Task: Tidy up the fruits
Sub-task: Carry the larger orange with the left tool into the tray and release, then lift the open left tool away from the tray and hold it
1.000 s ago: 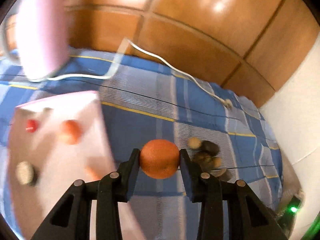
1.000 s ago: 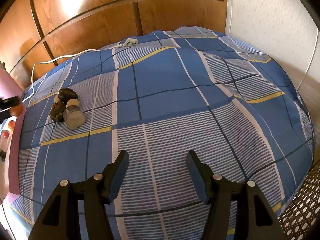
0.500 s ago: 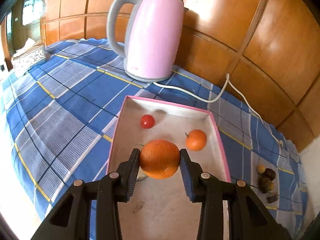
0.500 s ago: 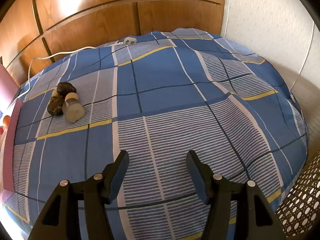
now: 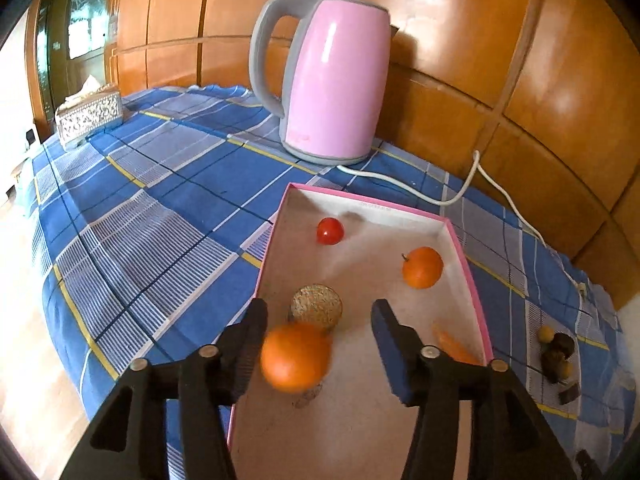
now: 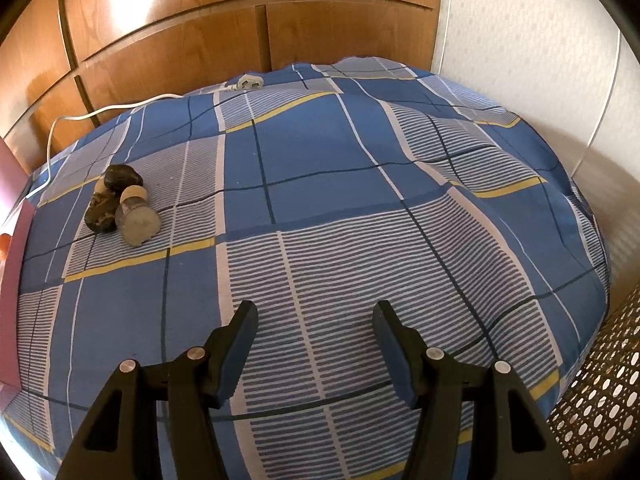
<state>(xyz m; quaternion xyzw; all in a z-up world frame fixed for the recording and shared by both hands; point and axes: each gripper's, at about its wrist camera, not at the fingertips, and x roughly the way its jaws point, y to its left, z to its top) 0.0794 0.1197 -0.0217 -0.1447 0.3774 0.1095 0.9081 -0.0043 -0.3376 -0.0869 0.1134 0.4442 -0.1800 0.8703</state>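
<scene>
While its jaws are opening, the left gripper [image 5: 318, 316] hangs over the near half of the shallow pink-edged cardboard box [image 5: 468, 276], and the round orange fruit [image 5: 295, 357] sits between them, blurred and close against the left jaw, with clear air on the side of the right jaw; it looks let go and on its way down to the box floor. Beyond it in the box lie a cut round fruit with a pale seeded face [image 5: 316, 306], a smaller orange fruit [image 5: 422, 267] toward the far right wall, a small red tomato-like fruit [image 5: 330, 231] near the far wall, and an orange carrot-like piece [image 5: 454, 346] by the right wall. Past the box's far wall stands a pink electric kettle [image 5: 332, 80].

The right gripper [image 6: 315, 330] is half open and empty, over the blue checked cloth [image 6: 360, 208]. A cluster of dark and pale small fruits [image 6: 120, 204] lies outside the box, to its right, nearer the right gripper, so that hand seems better placed for them.
</scene>
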